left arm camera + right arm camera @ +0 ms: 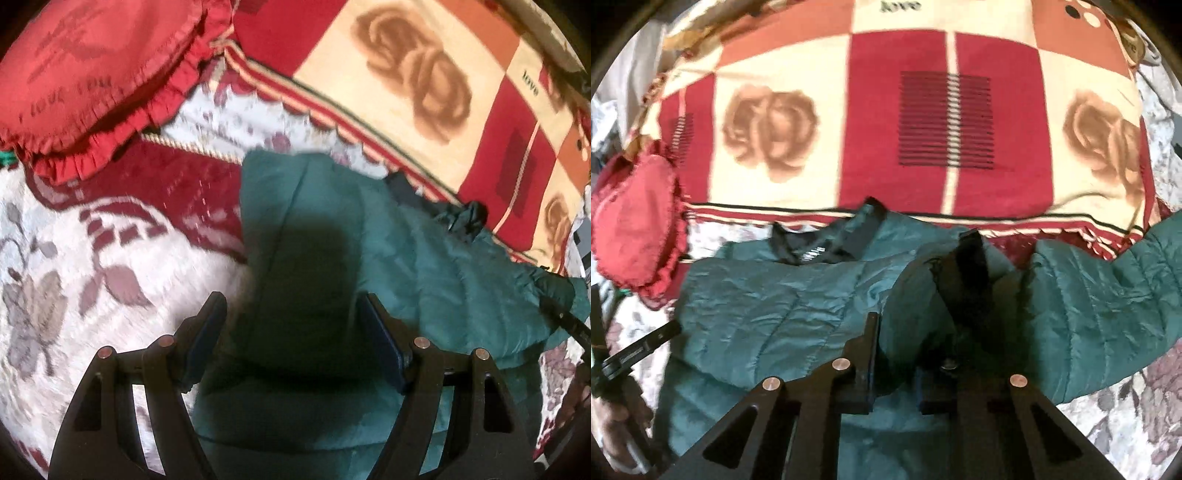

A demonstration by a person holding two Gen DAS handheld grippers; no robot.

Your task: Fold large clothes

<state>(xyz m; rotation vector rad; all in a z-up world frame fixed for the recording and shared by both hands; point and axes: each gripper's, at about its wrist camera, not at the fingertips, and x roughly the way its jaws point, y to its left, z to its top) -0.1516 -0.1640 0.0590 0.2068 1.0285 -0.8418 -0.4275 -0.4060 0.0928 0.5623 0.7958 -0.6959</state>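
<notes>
Right tongs (895, 356) clench a raised fold of the green quilted jacket (783, 314), which lies on the bed with its collar toward the pillow (945, 122). Left tongs (291, 332), released, hover over its left side, sleeve (1108, 295) stretching rightward, nearer the right tongs.

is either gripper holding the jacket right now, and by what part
The right gripper pinches a raised fold of the green jacket near its middle. The left gripper is open above it, holding nothing.
</notes>
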